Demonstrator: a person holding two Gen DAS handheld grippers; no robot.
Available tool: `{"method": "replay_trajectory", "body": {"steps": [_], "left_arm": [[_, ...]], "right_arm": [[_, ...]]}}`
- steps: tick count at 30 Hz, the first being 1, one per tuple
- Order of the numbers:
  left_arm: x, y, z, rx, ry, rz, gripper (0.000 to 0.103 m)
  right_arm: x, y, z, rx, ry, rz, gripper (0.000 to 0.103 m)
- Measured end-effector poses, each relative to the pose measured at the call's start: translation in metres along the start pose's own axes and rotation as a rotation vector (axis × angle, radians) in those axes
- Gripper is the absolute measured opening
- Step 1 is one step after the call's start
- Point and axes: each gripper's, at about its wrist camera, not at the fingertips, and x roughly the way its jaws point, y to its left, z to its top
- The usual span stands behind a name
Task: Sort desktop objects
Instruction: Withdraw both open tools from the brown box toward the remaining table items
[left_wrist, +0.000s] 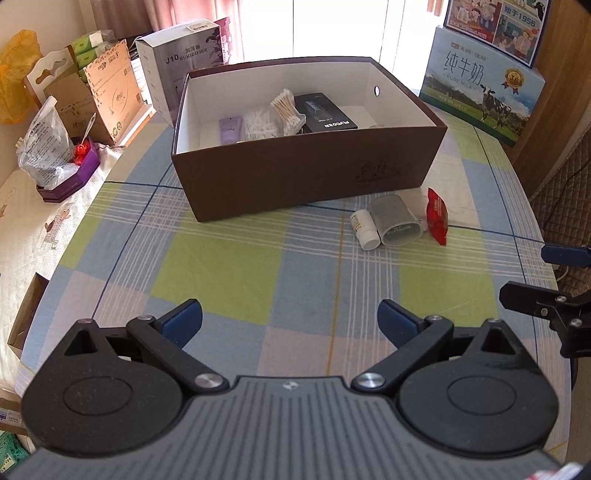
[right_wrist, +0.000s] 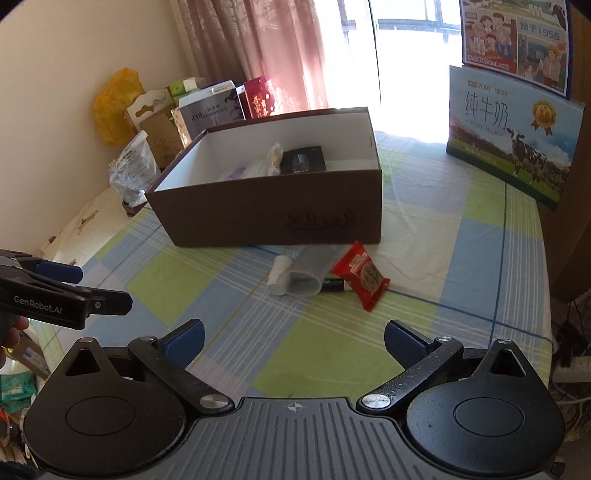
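Note:
A brown cardboard box (left_wrist: 306, 177) (right_wrist: 266, 210) stands on the checked tablecloth. Inside lie a purple tube (left_wrist: 231, 129), cotton swabs (left_wrist: 286, 109) and a black carton (left_wrist: 327, 112) (right_wrist: 304, 159). In front of the box, on the cloth, lie a small white bottle (left_wrist: 365, 229) (right_wrist: 279, 274), a grey translucent cup (left_wrist: 397, 220) (right_wrist: 308, 271) on its side, a red snack packet (left_wrist: 437, 216) (right_wrist: 361, 275) and a dark battery (right_wrist: 332, 285). My left gripper (left_wrist: 290, 321) is open over bare cloth, well short of them. My right gripper (right_wrist: 293, 341) is open too, just short of the packet.
Cartons, a humidifier box (left_wrist: 177, 70), a yellow bag (left_wrist: 16, 79) and a purple tray (left_wrist: 72, 171) crowd the table's left side. A milk carton (left_wrist: 484, 88) (right_wrist: 513, 144) stands at the back right. The table edge falls away on the right, with cables (right_wrist: 569, 362) below.

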Motion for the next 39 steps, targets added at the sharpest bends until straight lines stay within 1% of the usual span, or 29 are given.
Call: {"method": "replay_trajectory", "body": {"steps": [11,22,30,39], "left_arm": [[0.009,-0.005,-0.003,0.004,0.029,-0.011,0.100],[0.026,-0.006,0.000,0.013,0.060,-0.018,0.100],[0.043,-0.013,0.003,0.040,0.087,-0.057,0.097],[0.065,-0.022,0.012,0.095,0.111,-0.080,0.096]], "right_arm": [[0.009,-0.004,-0.003,-0.010,0.034,-0.017,0.101],[0.021,-0.012,-0.007,0.012,0.077,-0.036,0.101],[0.033,-0.023,-0.012,0.037,0.120,-0.070,0.101],[0.042,-0.041,-0.014,0.063,0.147,-0.122,0.101]]}}
